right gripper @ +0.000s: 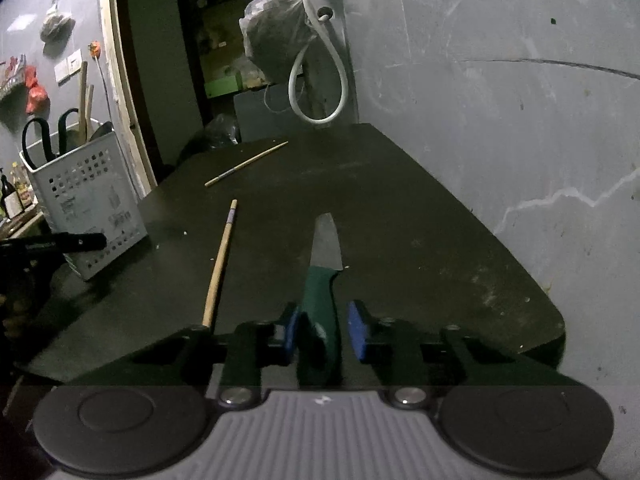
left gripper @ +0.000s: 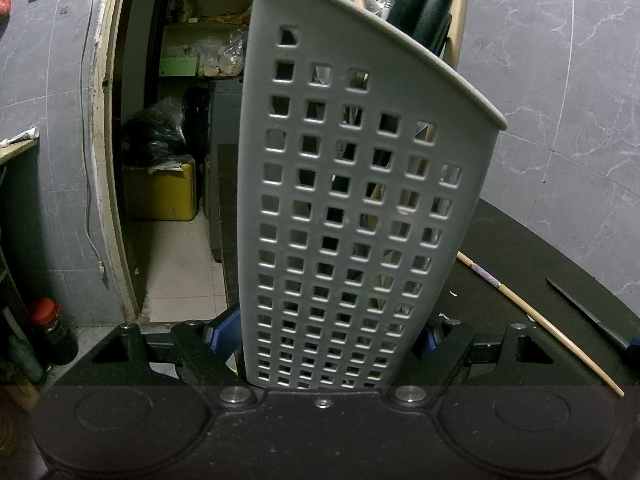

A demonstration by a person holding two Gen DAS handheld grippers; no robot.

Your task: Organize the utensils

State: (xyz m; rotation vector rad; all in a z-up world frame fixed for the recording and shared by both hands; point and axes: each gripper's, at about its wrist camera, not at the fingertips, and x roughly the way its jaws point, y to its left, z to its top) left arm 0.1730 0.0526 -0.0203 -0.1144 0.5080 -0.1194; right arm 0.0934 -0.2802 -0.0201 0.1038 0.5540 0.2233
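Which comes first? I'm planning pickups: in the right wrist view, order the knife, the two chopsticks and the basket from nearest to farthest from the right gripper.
1. Knife, between the fingers.
2. Near chopstick, just left.
3. Basket, far left.
4. Far chopstick, at the table's back.

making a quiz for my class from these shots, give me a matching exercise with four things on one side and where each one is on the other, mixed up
Things:
1. knife
2. grey basket
3. scissors
4. chopstick with purple band

Places:
A. standing inside the basket
B. lying loose on the dark table, left of the knife
C. green handle between the right tongs
D. clamped by the left tongs

Pairs: 1-C, 2-D, 3-A, 4-B
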